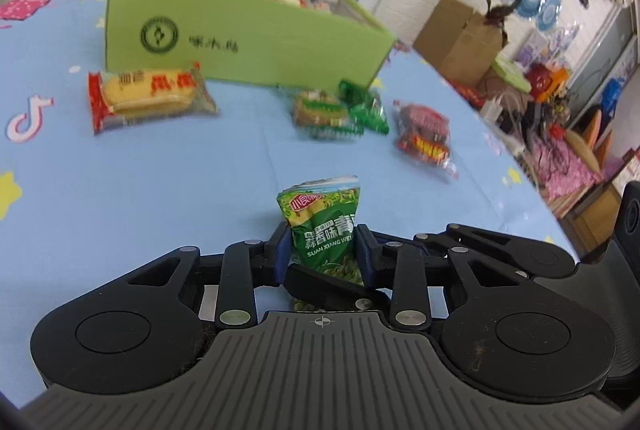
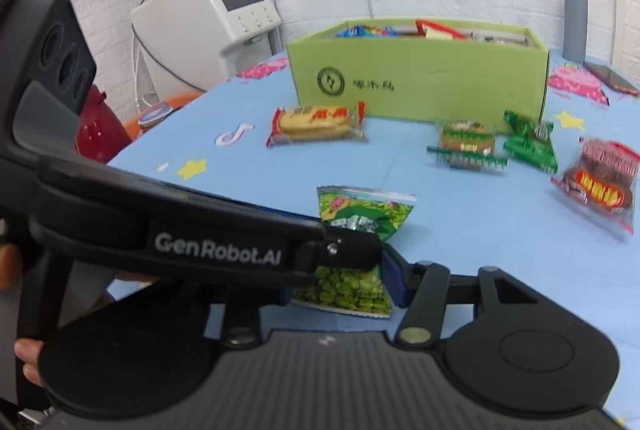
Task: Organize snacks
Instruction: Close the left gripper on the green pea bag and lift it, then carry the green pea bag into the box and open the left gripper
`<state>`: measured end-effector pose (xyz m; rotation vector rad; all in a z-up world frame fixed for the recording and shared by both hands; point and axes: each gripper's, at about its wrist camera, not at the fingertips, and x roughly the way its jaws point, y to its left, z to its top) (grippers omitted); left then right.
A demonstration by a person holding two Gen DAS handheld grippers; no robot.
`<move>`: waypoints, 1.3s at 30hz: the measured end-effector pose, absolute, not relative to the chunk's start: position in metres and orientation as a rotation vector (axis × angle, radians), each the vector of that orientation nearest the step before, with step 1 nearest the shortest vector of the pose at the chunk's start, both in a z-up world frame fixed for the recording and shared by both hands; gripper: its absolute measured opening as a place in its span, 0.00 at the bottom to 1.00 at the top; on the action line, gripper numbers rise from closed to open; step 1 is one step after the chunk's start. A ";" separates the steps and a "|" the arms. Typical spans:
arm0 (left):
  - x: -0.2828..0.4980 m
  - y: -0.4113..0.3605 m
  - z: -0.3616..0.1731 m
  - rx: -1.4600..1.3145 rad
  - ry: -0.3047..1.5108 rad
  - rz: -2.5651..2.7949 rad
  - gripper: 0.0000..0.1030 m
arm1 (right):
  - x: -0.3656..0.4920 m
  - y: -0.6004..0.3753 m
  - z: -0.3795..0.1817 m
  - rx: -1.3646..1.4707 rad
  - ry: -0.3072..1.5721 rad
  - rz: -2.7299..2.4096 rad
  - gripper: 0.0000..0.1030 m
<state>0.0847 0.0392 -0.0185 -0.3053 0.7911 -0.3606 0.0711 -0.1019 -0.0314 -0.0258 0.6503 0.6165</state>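
Observation:
A green pea snack bag (image 1: 325, 226) is pinched upright between the blue pads of my left gripper (image 1: 322, 250), a little above the blue tablecloth. In the right wrist view the same bag (image 2: 356, 250) also sits between my right gripper's pads (image 2: 394, 282), with the left gripper's arm crossing in front of it. The green cardboard box (image 1: 240, 42) (image 2: 416, 82) stands at the back, holding several snacks. On the cloth lie a yellow cake pack (image 1: 148, 96) (image 2: 316, 124), two green packs (image 1: 320, 114) (image 1: 366, 106) and a red pack (image 1: 426, 130) (image 2: 600, 178).
The table's right edge (image 1: 532, 190) drops to cluttered boxes and bags. White appliances (image 2: 208, 18) stand beyond the left edge. A grey cylinder (image 2: 575, 20) and a phone (image 2: 610, 76) lie behind the box.

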 end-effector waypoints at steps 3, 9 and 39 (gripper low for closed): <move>0.100 0.047 0.006 -0.310 0.735 -0.344 0.14 | 0.085 -0.098 -0.011 -0.030 0.594 0.626 0.56; 0.163 0.073 0.059 -0.320 0.644 -0.312 0.14 | 0.147 -0.077 0.038 -0.065 0.487 0.662 0.56; 0.169 0.057 0.066 -0.237 0.562 -0.350 0.67 | 0.166 -0.139 0.046 0.004 0.417 0.576 1.00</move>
